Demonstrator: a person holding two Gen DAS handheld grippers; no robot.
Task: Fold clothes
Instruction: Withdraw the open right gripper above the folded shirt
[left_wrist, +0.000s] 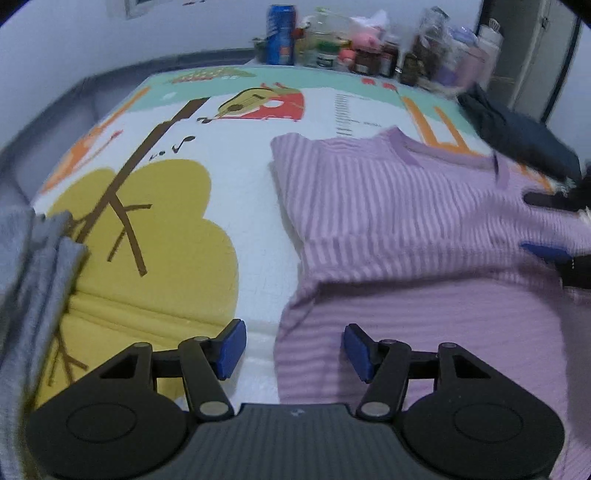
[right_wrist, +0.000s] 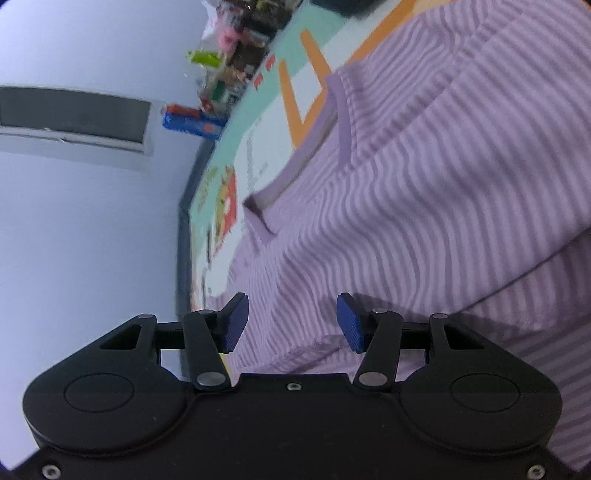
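Both pairs of jaws stood apart, gripping nothing. The left gripper (left_wrist: 293, 349) hovered over the near left edge of a lilac striped sweater (left_wrist: 388, 206) lying partly folded on a cartoon-printed mat (left_wrist: 236, 206). The right gripper (right_wrist: 291, 322) hung above the sweater's striped fabric, its view tilted sideways

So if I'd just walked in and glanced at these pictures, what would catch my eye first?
Probably the purple striped top, spread over the right half of a bright cartoon play mat with a big yellow tree on it. Next, the two open blue-tipped grippers, the left gripper at the top's near edge and the right gripper above its stripes. At the mat's far end stands a clutter of jars with a blue can.
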